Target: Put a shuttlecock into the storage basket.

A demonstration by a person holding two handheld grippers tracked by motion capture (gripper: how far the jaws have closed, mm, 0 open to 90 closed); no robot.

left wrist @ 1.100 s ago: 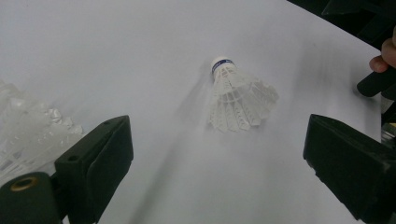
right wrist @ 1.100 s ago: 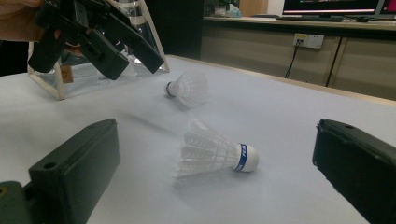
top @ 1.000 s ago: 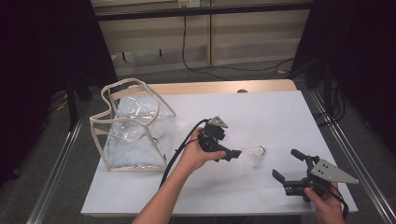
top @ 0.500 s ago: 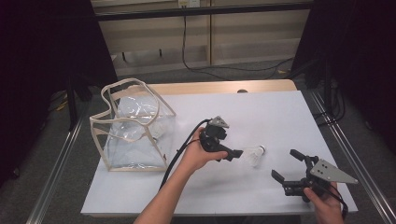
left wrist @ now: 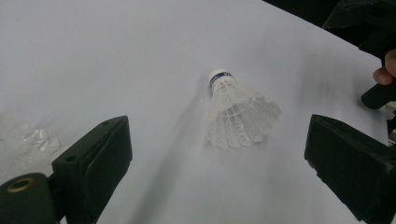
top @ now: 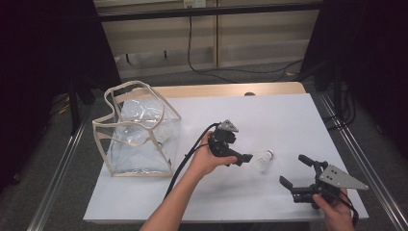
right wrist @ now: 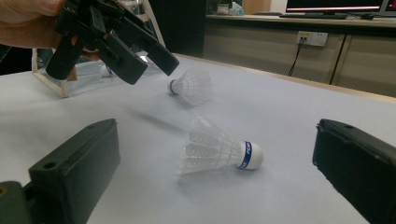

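Hovering wide open and empty, the left gripper (top: pixel 248 159) faced a featherlight, crushable shuttlecock (left wrist: pixel 239 111); its cork looked safest.

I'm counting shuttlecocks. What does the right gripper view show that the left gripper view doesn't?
Right gripper view: a second shuttlecock, blue-banded, between its own fingers, plus the left gripper. Left gripper view: the right gripper at top right. Both: the shuttlecock lying ahead of the left gripper, on the white table.
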